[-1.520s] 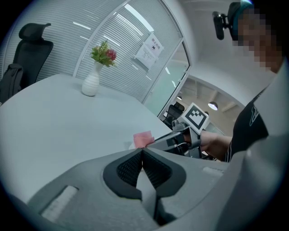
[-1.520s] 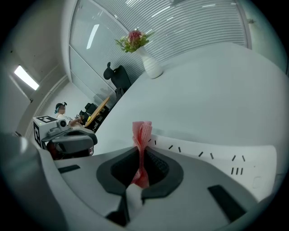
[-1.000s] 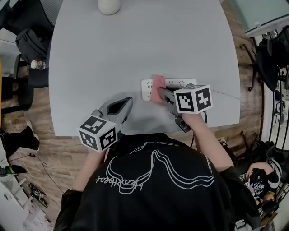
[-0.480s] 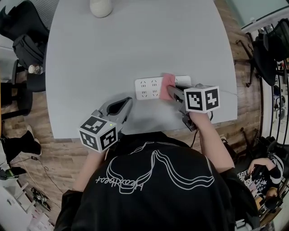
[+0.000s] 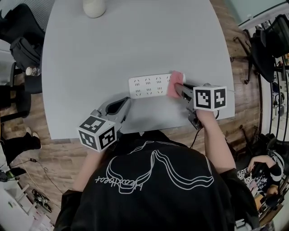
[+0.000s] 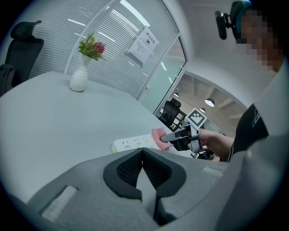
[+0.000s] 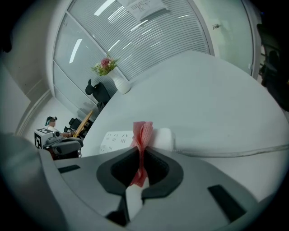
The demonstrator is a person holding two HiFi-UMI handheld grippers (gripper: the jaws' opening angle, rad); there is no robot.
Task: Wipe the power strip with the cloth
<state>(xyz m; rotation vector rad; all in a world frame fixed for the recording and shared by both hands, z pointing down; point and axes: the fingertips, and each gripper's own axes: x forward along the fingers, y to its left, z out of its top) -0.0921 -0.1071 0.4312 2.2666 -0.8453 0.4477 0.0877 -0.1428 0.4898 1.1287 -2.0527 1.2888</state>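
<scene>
A white power strip (image 5: 146, 85) lies across the grey table (image 5: 113, 49), its cord (image 7: 235, 152) trailing off to the right. My right gripper (image 5: 177, 89) is shut on a pink cloth (image 5: 174, 84) that rests on the strip's right end; in the right gripper view the cloth (image 7: 142, 135) stands pinched between the jaws over the strip (image 7: 118, 140). My left gripper (image 5: 121, 105) hovers near the table's front edge, left of the strip, shut with nothing in it. The left gripper view shows the strip (image 6: 133, 143) and cloth (image 6: 160, 136) ahead.
A white vase (image 5: 94, 6) with flowers (image 6: 91, 46) stands at the table's far edge. Dark office chairs (image 5: 20, 40) sit left of the table, a rack with dark gear (image 5: 266, 49) to the right. The floor around is wood.
My right gripper has slid the pink cloth rightward along the power strip, from near its left part to its right end. The left gripper has stayed put.
</scene>
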